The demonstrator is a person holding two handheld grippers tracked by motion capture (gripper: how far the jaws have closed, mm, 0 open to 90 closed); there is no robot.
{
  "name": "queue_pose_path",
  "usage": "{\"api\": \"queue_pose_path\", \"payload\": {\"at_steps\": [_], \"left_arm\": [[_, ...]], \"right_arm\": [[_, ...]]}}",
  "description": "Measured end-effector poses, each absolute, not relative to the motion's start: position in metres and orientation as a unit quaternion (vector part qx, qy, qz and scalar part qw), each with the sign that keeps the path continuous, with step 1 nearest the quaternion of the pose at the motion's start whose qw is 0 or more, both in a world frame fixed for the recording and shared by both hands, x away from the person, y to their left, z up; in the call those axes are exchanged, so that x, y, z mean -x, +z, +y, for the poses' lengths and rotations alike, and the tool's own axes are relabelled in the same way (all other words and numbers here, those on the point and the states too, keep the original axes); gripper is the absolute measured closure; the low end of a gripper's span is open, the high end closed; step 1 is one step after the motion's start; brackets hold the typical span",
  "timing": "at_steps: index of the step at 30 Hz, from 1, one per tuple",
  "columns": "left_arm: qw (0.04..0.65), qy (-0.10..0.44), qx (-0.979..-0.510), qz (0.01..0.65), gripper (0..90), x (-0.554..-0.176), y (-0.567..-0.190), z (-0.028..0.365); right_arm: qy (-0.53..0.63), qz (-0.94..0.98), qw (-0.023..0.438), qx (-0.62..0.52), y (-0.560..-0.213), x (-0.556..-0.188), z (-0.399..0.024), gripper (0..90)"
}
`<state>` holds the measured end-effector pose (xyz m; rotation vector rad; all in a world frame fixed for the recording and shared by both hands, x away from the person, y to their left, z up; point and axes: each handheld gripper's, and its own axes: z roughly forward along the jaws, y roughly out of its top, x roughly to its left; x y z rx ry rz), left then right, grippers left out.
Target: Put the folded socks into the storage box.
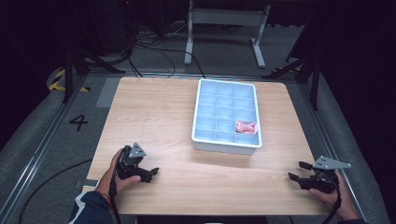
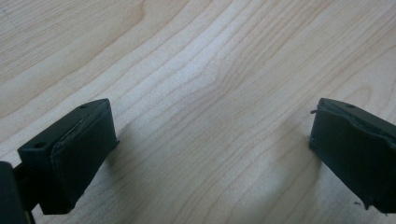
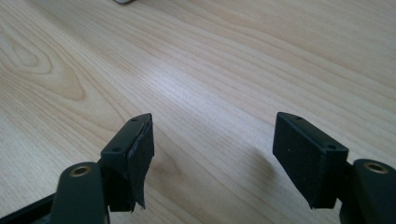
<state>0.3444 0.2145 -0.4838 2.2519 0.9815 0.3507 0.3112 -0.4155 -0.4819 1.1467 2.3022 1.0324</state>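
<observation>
Resting low over the wooden table (image 1: 159, 116), the left gripper (image 1: 148, 173) has its jaws spread apart with nothing between them, and the right gripper (image 1: 299, 173) does too. Ahead of both, nearer the right one, sits a white divided tray (image 1: 225, 146). A crumpled pink item (image 1: 246, 127) lies in a compartment on its right column, second row from the near edge; the other compartments look bare.

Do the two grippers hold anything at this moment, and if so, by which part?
Nothing is held. The left gripper and the right gripper are both open over the bare wooden table, with only wood between their jaws.
</observation>
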Motion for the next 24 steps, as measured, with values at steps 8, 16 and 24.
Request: {"api": "queue_pose_path", "payload": {"at_steps": [8, 16, 24], "left_arm": [[0.327, 0.133, -0.862, 0.364, 2.8, -0.335, -0.483, 0.219], [0.329, 0.133, -0.861, 0.366, 3.0, -0.323, -0.484, 0.223], [0.326, 0.135, -0.861, 0.366, 3.4, -0.32, -0.483, 0.224]], "right_arm": [[0.373, 0.807, 0.182, -0.42, -0.487, -0.309, -0.419, 28.7], [0.368, 0.807, 0.188, -0.422, -0.487, -0.309, -0.418, 27.2], [0.367, 0.805, 0.19, -0.426, -0.487, -0.308, -0.418, 27.2]]}}
